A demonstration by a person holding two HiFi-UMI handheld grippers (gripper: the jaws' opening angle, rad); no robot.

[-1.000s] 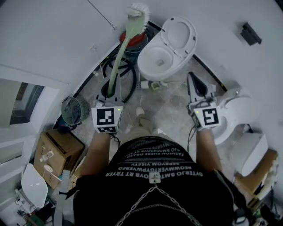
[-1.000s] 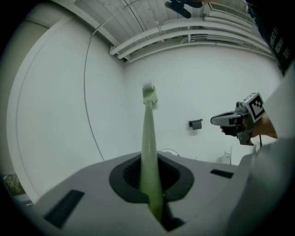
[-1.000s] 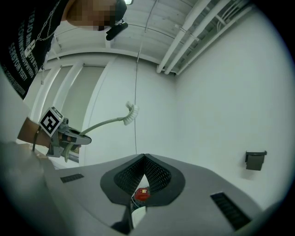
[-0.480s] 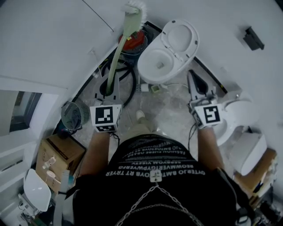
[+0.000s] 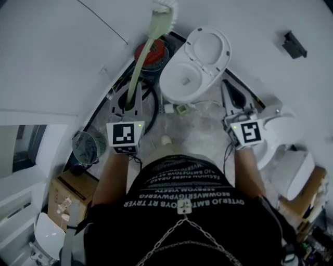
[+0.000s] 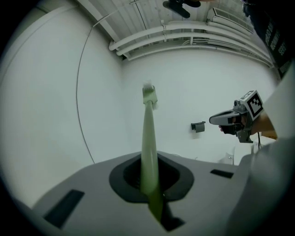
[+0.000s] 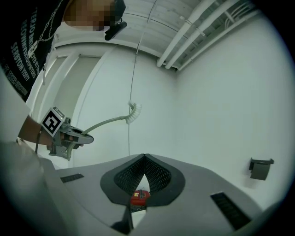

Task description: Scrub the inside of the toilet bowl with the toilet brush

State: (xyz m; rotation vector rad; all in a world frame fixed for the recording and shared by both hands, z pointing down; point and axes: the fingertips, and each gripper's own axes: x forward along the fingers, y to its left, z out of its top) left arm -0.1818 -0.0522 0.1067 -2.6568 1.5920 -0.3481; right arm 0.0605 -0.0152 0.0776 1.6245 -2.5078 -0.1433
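Note:
My left gripper is shut on the pale green handle of the toilet brush. The brush points up and away, and its white bristle head is high by the wall, left of the toilet. The white toilet bowl stands ahead with its lid raised. In the left gripper view the brush handle runs straight out from between the jaws. My right gripper is shut with nothing in it, to the right of the bowl. In the right gripper view the jaws meet, and the brush shows at the left.
A red bucket and a coiled black hose lie left of the toilet. A small fan and a cardboard box sit at the left. More white toilet parts are at the right. A black holder hangs on the wall.
The brush head has moved a little higher and further forward along the wall. Both grippers have shifted slightly forward, and the left one still holds the brush.

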